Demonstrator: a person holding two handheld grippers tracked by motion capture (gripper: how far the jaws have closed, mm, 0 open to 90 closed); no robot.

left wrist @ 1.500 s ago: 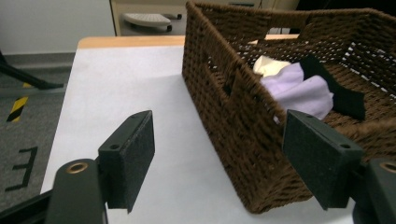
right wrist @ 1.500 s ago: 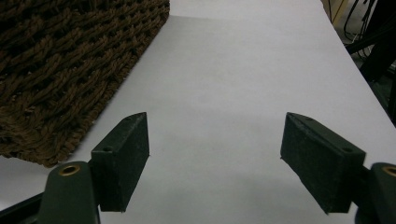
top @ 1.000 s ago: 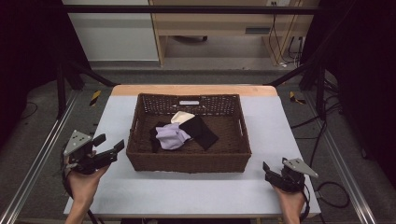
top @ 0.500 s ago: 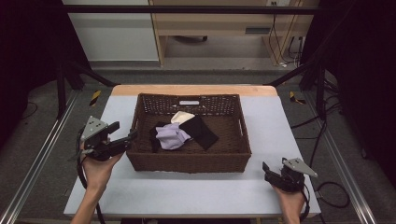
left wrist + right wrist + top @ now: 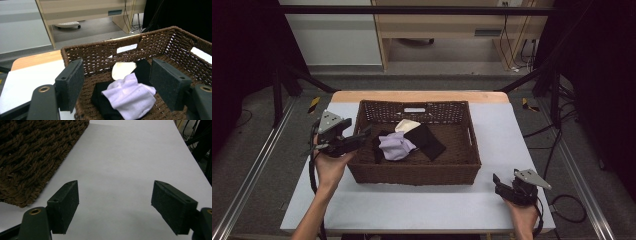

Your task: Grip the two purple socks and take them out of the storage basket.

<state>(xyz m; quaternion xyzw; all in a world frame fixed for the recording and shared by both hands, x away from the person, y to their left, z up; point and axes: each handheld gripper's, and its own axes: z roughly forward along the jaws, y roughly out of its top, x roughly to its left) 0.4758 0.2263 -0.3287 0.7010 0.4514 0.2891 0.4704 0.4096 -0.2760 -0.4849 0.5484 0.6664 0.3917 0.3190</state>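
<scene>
The left tool (image 5: 362, 136) is held at the left rim of the basket (image 5: 464, 167) with its jaws wide apart and nothing between them, and it points at the lilac cloth (image 5: 130, 96), which lies in the middle of the basket on top of a black cloth (image 5: 427, 141) and just beside a cream cloth (image 5: 123, 69). The right tool (image 5: 498, 182) rests low on the white desk (image 5: 412, 207) near the front right corner of the basket, also with jaws apart and empty. No writing can be read on the basket or the cloths; the pale patches in the basket walls are handle openings
</scene>
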